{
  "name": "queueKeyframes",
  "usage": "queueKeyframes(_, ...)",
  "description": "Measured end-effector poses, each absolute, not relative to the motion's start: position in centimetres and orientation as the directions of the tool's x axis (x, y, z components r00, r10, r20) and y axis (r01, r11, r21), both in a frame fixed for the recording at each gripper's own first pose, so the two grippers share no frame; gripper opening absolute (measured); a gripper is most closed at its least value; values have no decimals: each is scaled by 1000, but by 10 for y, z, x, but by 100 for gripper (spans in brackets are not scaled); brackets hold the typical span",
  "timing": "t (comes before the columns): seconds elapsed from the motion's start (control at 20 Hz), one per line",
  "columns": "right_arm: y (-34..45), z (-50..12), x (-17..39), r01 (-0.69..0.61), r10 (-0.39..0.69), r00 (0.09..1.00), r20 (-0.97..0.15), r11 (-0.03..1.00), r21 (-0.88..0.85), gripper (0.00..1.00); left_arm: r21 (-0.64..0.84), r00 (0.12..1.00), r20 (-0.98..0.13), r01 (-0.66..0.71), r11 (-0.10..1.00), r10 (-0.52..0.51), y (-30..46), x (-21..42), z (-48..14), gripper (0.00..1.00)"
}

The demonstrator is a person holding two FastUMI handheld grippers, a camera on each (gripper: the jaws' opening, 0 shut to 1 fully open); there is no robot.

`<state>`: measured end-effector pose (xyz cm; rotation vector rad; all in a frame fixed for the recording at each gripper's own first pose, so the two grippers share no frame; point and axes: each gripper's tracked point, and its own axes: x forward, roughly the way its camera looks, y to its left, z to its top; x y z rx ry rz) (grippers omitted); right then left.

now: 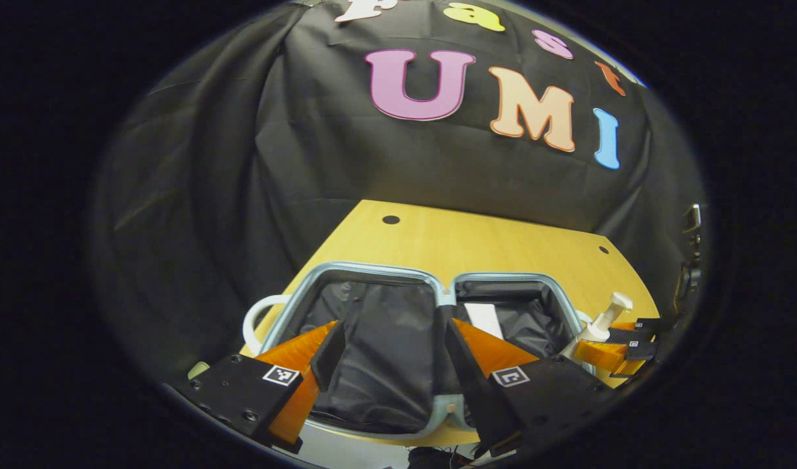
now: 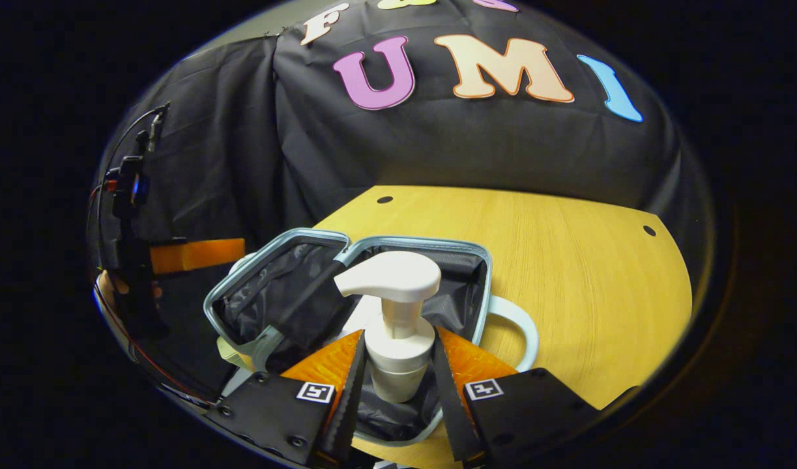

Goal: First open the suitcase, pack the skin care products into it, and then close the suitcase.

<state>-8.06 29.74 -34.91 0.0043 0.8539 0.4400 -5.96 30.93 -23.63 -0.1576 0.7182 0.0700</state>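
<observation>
- Pale wood forms the table (image 2: 567, 273), which carries dark round holes near its far edge and backs onto the booth's black cloth wall (image 1: 255, 163).
- The suitcase (image 1: 447, 296) lies open on the table, two shells side by side with light blue-grey rims and black fabric lining; a white loop handle (image 1: 255, 319) sits at the outer end of one shell, and another white handle (image 2: 519, 329) at the outer end of the other.
- A white flat item (image 1: 484, 319) rests on the lining of the shell nearer the right gripper; what it is cannot be told.
- Left gripper (image 1: 388, 352): fingers spread wide apart over the lined shell, holding nothing.
- Right gripper (image 2: 398, 365): fingers closed against both sides of the pump bottle (image 2: 398, 319), gripping its white body just below the collar.
- The pump bottle is upright, held above the open shell, its broad pump head blocking part of the lining behind it.
- In the left gripper view the same bottle (image 1: 603, 322) appears at the suitcase's right edge, clamped by the right gripper (image 1: 610, 352).
- In the right gripper view the left gripper (image 2: 196, 255) appears at the far left beside the suitcase, with cabling above it and part of a hand (image 2: 108, 283) on it.
</observation>
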Motion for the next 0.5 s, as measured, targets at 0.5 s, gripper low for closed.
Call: queueKeyframes(0.5,311,-343,-37,-254,282,654,-702,956,147,77,-54,719,-682,-234,971,135,424,-63,-254,91)
